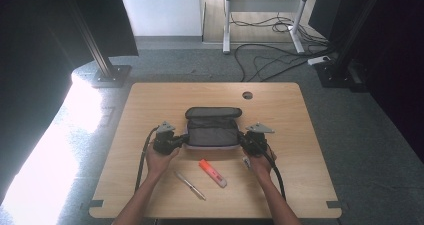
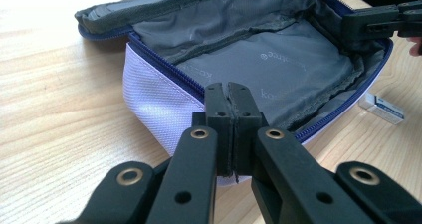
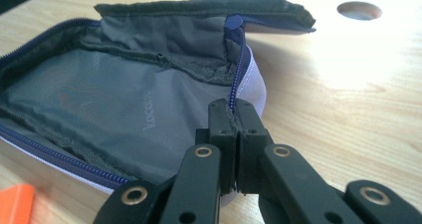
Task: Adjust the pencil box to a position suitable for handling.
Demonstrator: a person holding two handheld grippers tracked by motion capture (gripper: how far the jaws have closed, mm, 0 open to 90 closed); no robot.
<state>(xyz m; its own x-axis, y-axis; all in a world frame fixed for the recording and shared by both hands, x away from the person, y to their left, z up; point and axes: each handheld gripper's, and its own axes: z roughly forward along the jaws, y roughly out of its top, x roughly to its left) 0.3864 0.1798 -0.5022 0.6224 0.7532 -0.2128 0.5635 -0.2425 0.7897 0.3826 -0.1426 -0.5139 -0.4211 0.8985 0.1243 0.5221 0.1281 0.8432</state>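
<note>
Open pouch [image 1: 212, 130] lying in middle of worktop [image 1: 150, 105]. Left gripper [image 2: 230, 102] jaws clamped on left zipper rim, right gripper [image 3: 235, 117] jaws clamped on right rim. Orange marker [image 1: 212, 173] near, in front.

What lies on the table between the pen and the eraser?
The orange marker lies between the pen and the eraser, on bare wood in front of the open pouch, as the high view shows.

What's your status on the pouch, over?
Left gripper and right gripper both shut on pouch rims. Pouch open, empty. Pen, orange marker, eraser alongside, nothing blocking.
</note>
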